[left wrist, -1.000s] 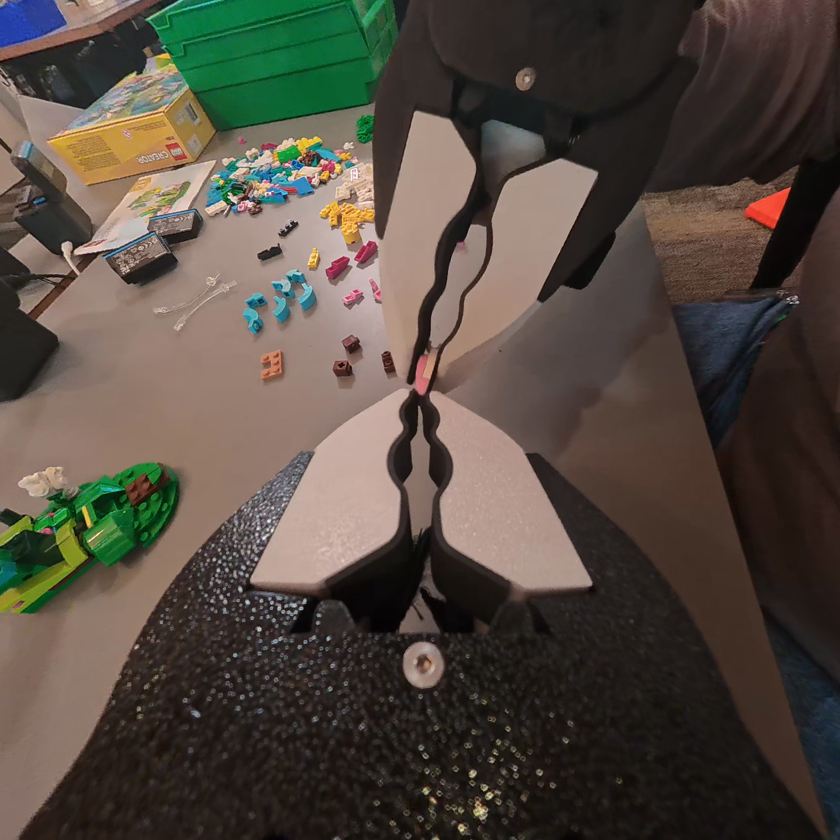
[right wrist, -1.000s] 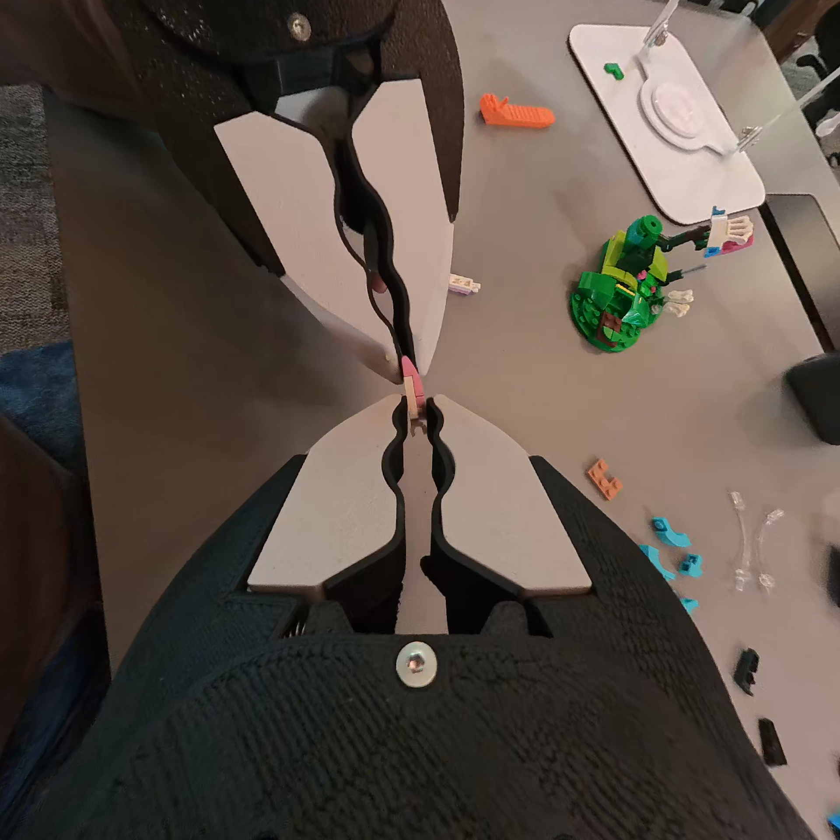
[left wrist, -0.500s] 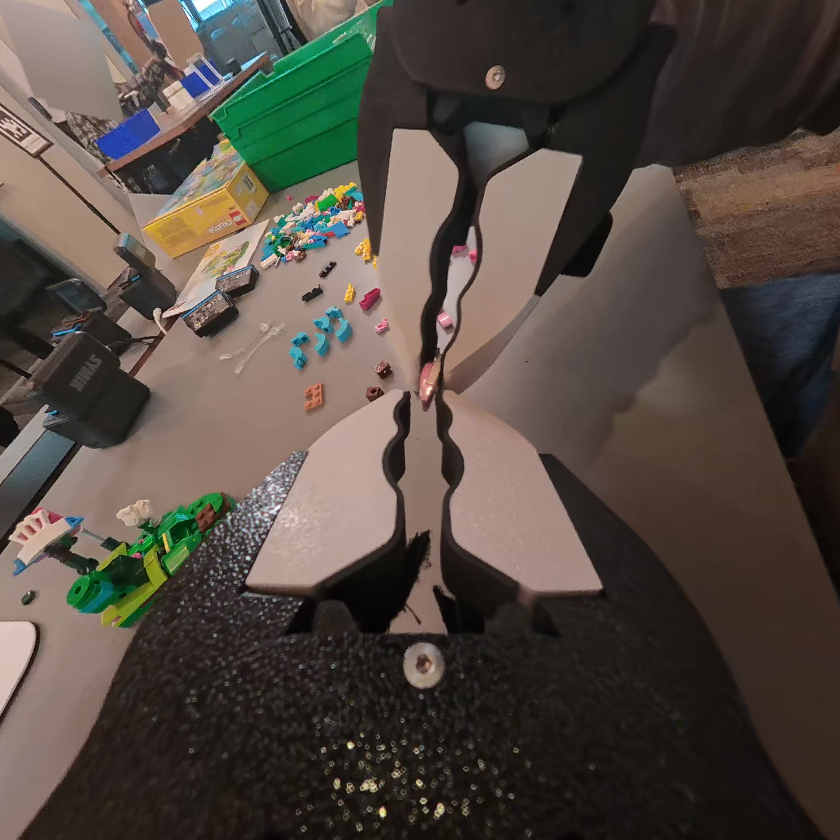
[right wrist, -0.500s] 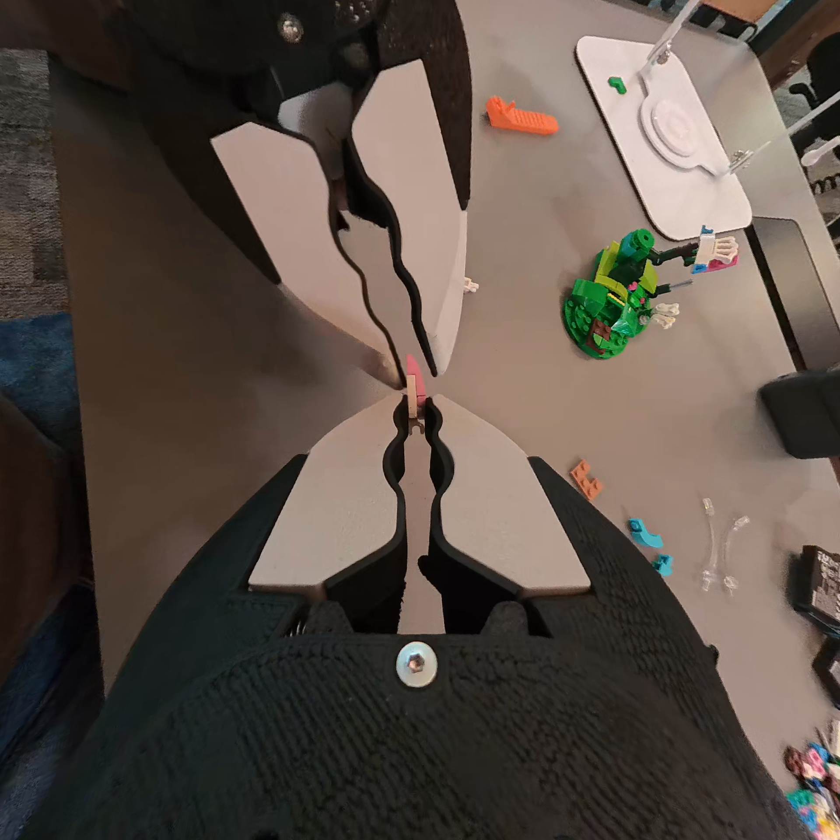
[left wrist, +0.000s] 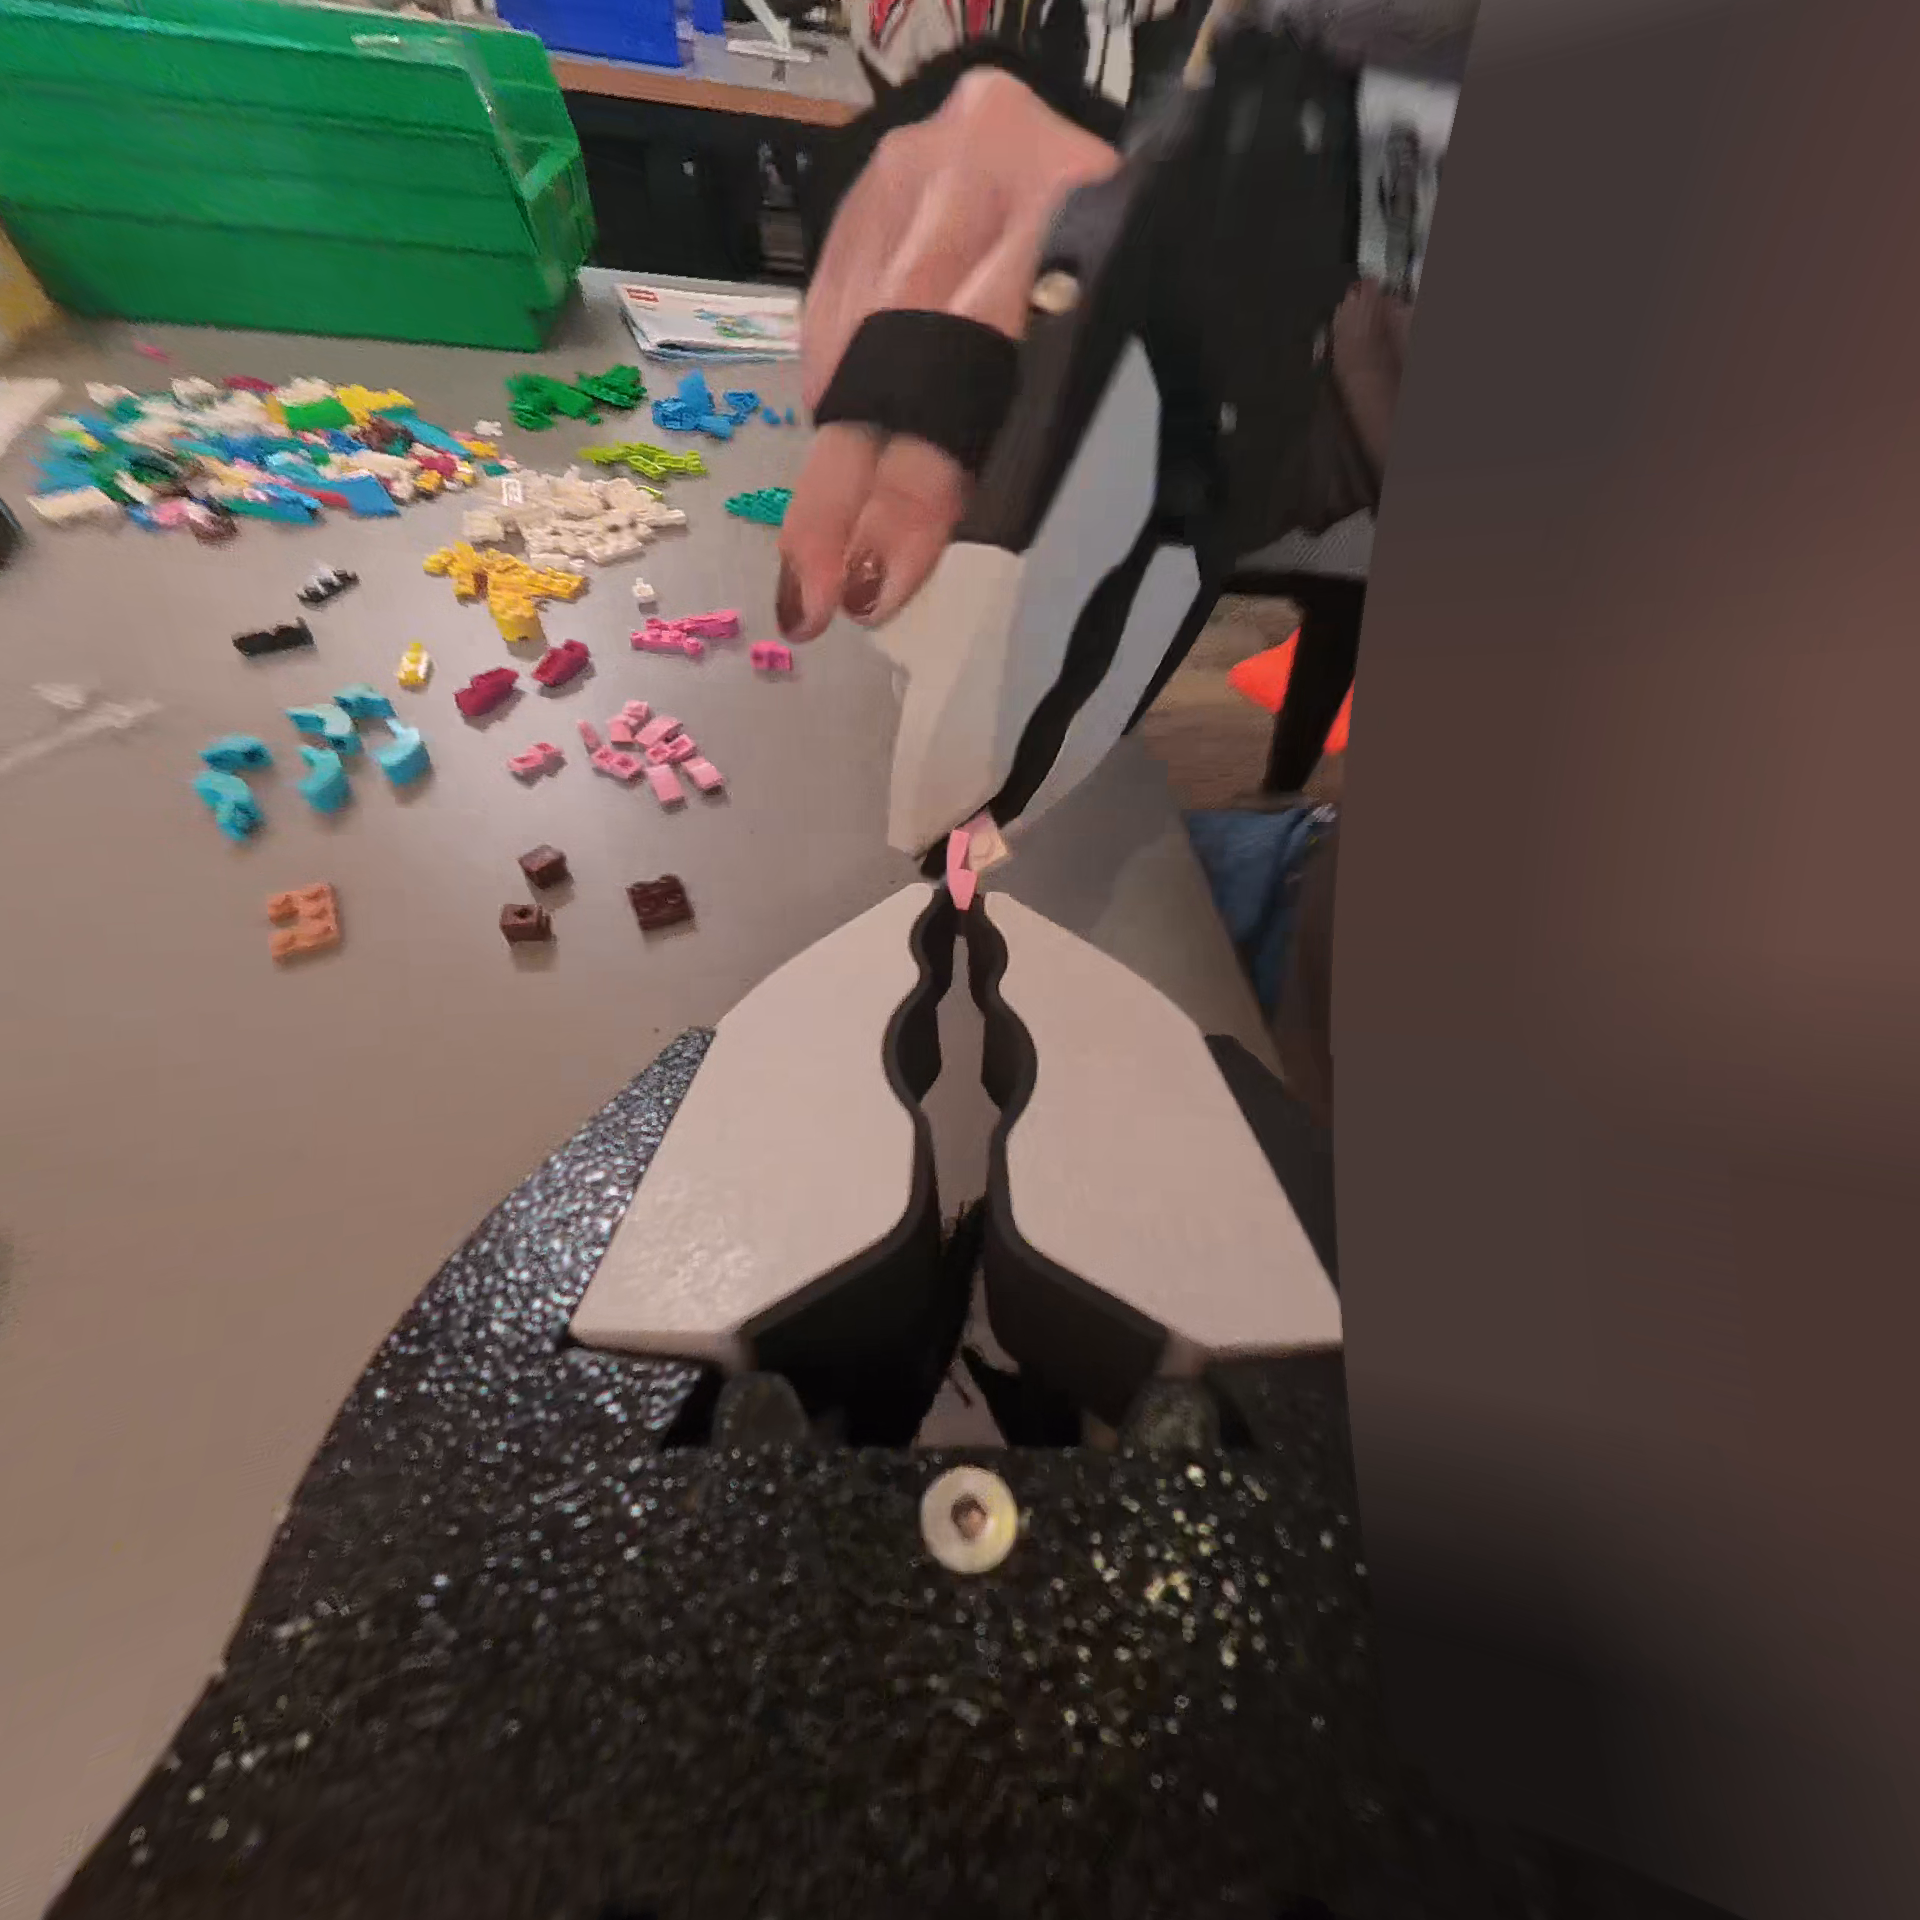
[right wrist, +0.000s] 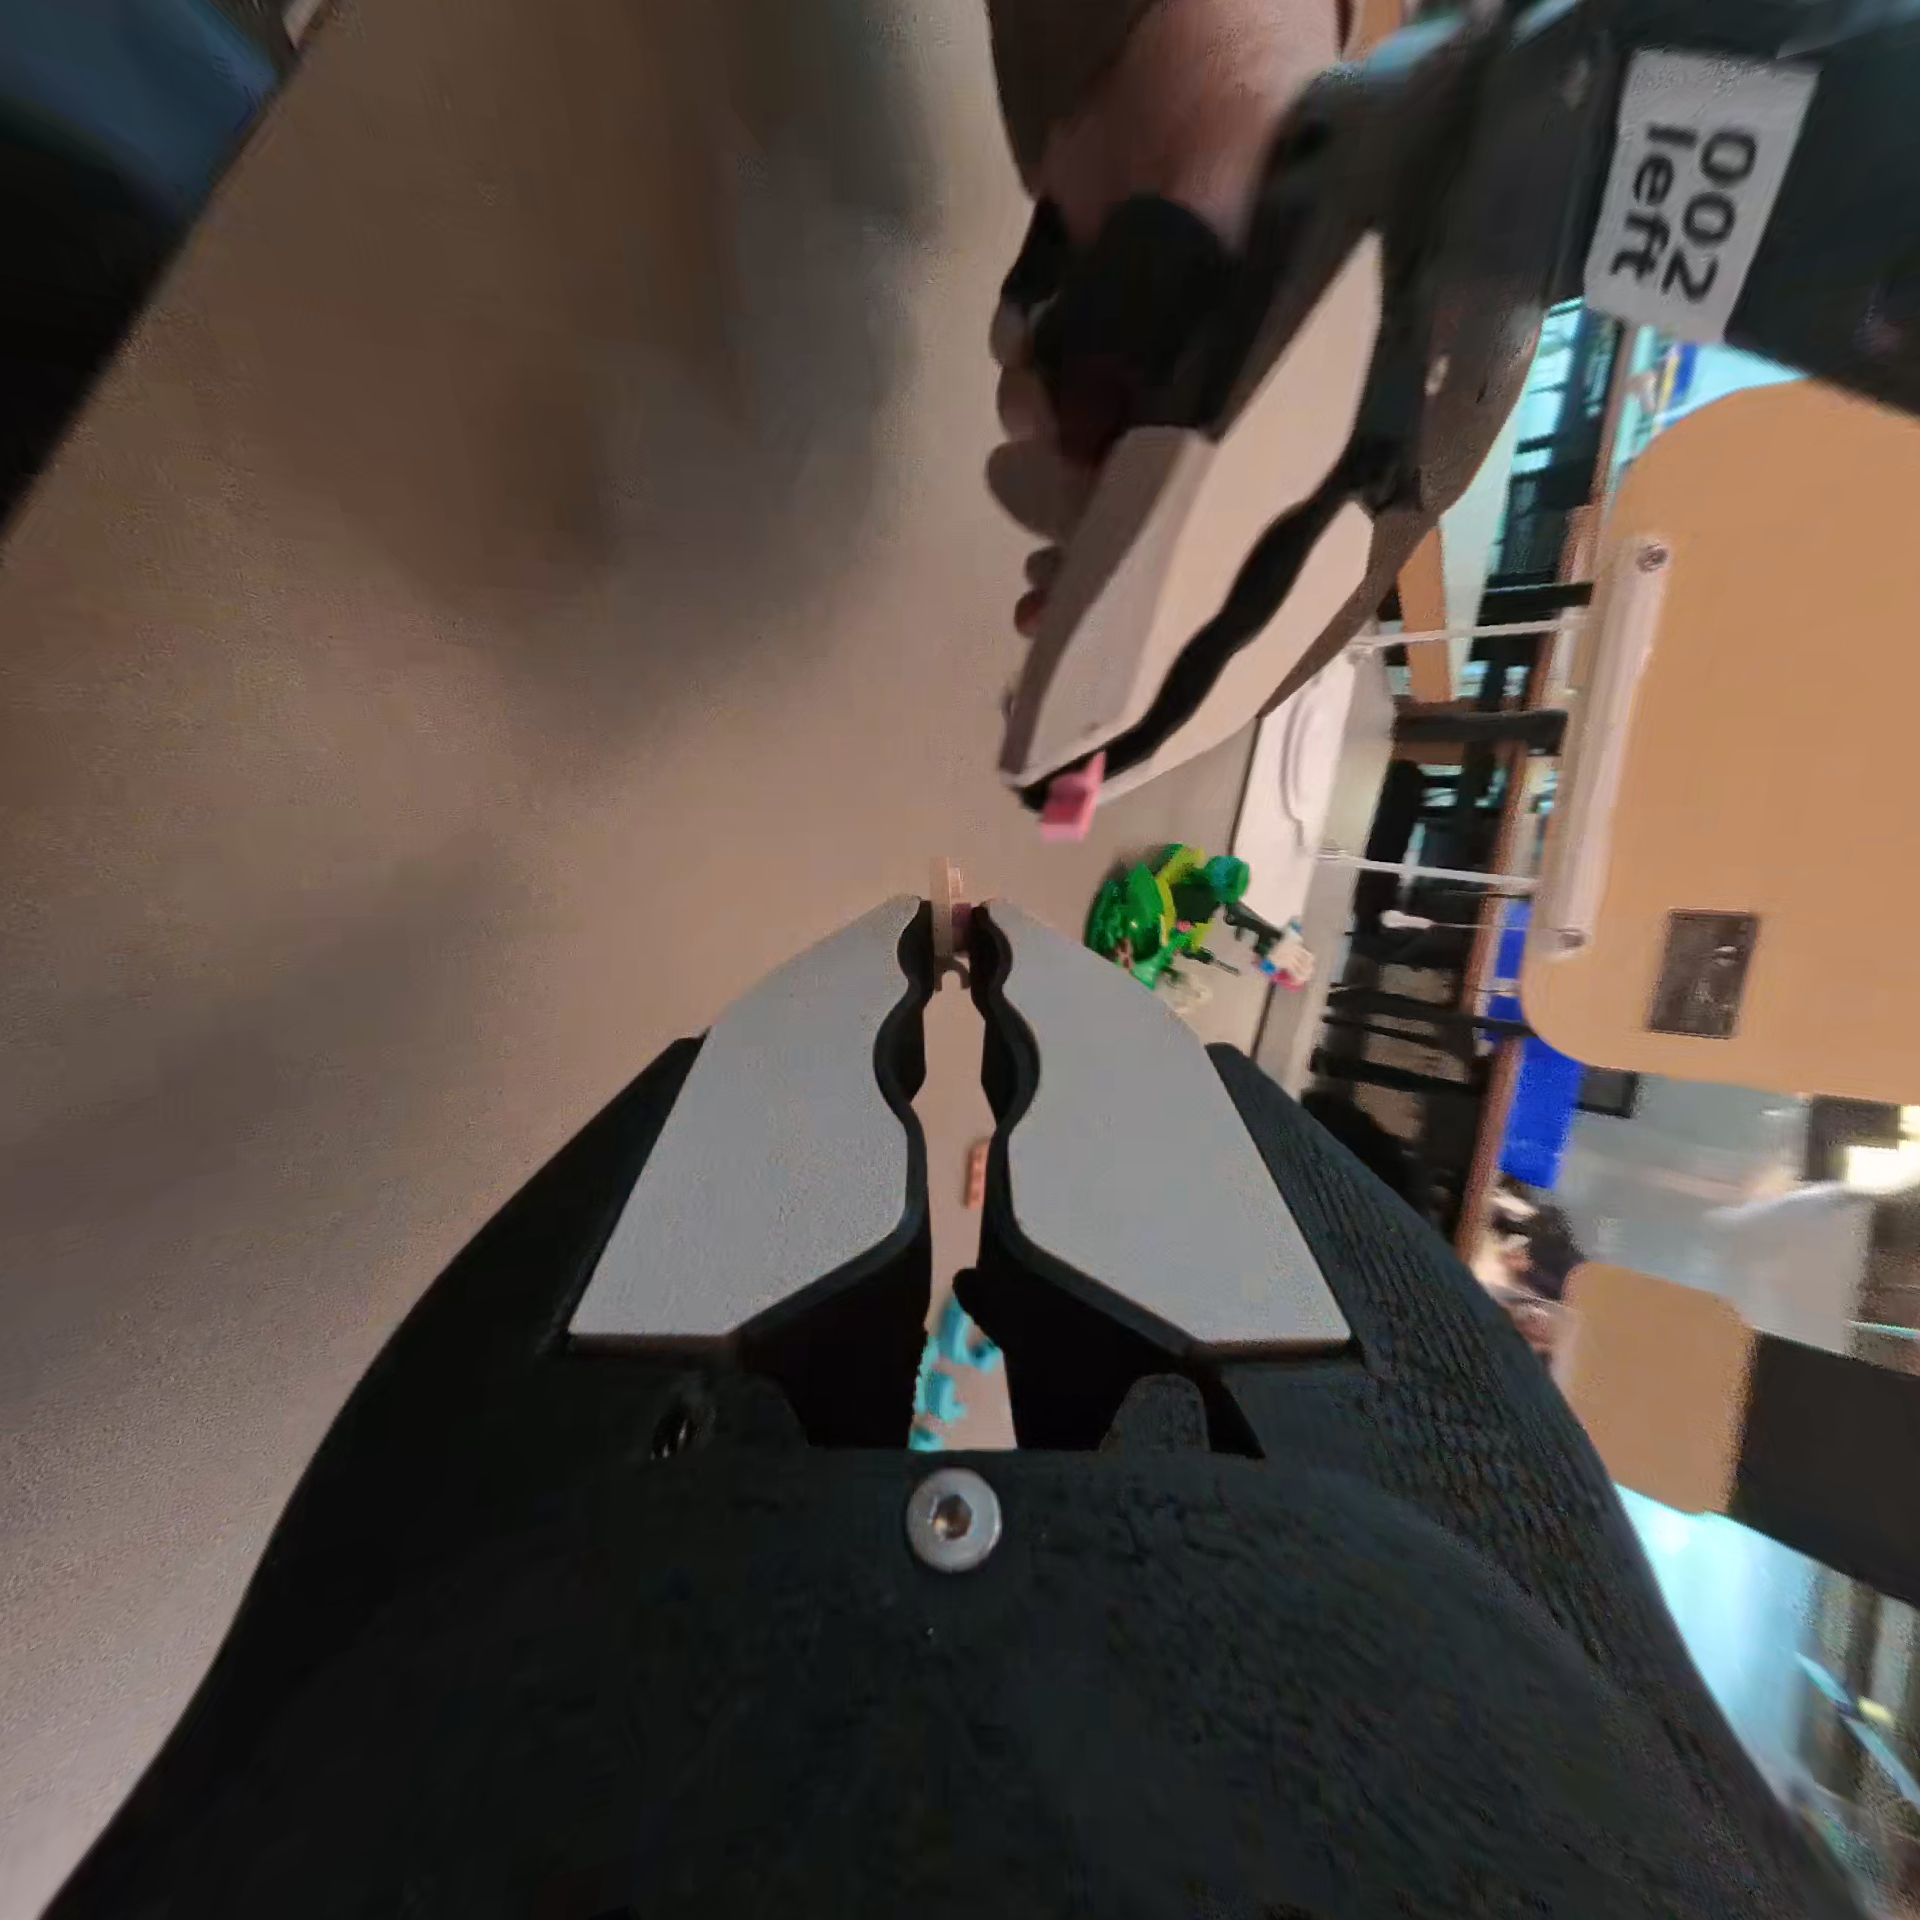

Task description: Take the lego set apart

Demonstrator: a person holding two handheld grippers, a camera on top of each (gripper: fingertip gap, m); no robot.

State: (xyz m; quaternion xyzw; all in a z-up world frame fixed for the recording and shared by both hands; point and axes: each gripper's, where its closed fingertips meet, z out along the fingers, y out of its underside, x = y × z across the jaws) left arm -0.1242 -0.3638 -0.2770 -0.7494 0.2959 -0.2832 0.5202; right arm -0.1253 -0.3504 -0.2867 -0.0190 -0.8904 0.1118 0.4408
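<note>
My left gripper [left wrist: 961, 904] is shut on a small pink piece [left wrist: 964, 875]. It also shows in the right wrist view [right wrist: 1049, 790], with the pink piece [right wrist: 1070, 816] sticking out of its tips. My right gripper [right wrist: 954, 909] is shut on a thin tan piece [right wrist: 943, 914]. In the left wrist view my right gripper [left wrist: 987, 821] hangs tip to tip above the left one, with the tan piece [left wrist: 990, 850] just beside the pink one. The two pieces are apart. The green lego set [right wrist: 1153, 914] stands on the table beyond the tips.
Sorted loose bricks lie on the grey table [left wrist: 312, 1143]: pink [left wrist: 655, 748], teal [left wrist: 312, 748], brown [left wrist: 655, 902], an orange plate [left wrist: 303, 920], yellow and white heaps. Green bins [left wrist: 291, 208] and a booklet [left wrist: 717, 322] stand behind. A hand [left wrist: 914, 312] holds the right gripper.
The grippers have pulled apart: the pink piece has come off the tan piece and stays in the left gripper. Both views have swung and tilted.
</note>
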